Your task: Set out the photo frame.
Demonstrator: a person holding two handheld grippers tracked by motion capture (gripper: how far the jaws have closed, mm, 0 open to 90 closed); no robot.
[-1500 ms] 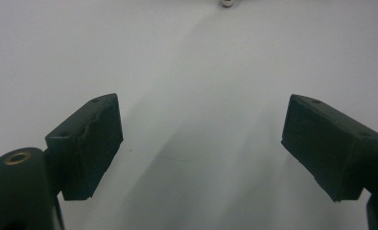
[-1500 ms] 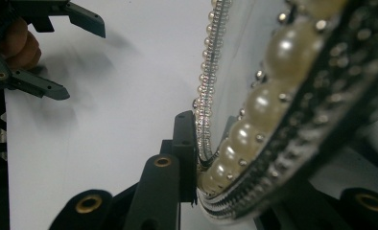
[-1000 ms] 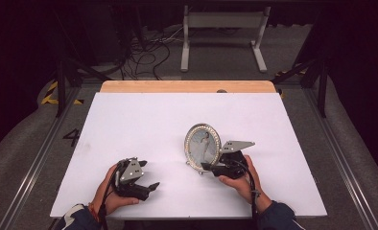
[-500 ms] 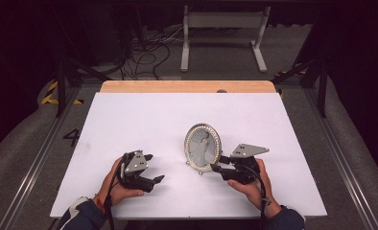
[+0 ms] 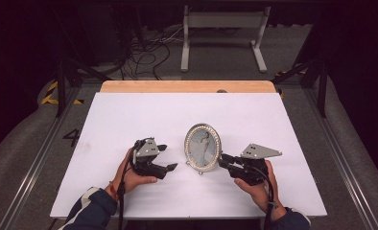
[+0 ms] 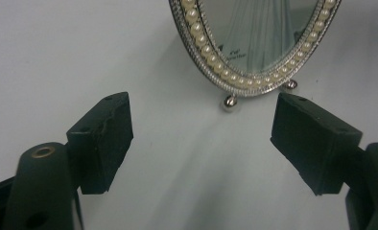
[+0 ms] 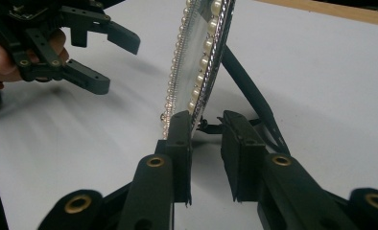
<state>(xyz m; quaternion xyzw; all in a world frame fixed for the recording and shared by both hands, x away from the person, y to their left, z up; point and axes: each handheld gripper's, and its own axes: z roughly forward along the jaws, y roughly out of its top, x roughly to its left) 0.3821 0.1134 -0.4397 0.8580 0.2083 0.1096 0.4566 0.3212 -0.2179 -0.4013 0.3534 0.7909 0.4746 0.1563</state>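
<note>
The right gripper [image 7: 208, 124] is straddling the lower edge of the oval, pearl-rimmed silver picture frame [image 5: 203, 146]; its jaws have just been closing, one pad against the frame's front rim, the other behind with a gap still showing, so whether they are pinching it I cannot tell. The left gripper [image 6: 201, 136] is pointing at the frame's two small ball feet, jaws spread wide with nothing between them, having just been narrowing slightly. The frame is standing upright, leaning back on its black rear strut [image 7: 249, 91], on the white sheet [image 5: 129, 115] covering the table, between the two grippers. Beyond the frame a bare wooden strip [image 5: 177, 86] is edging the sheet, and behind that grey floor with tangled cables [image 5: 148, 48] and a white metal stand [image 5: 223, 28] is fading into a dark room.
</note>
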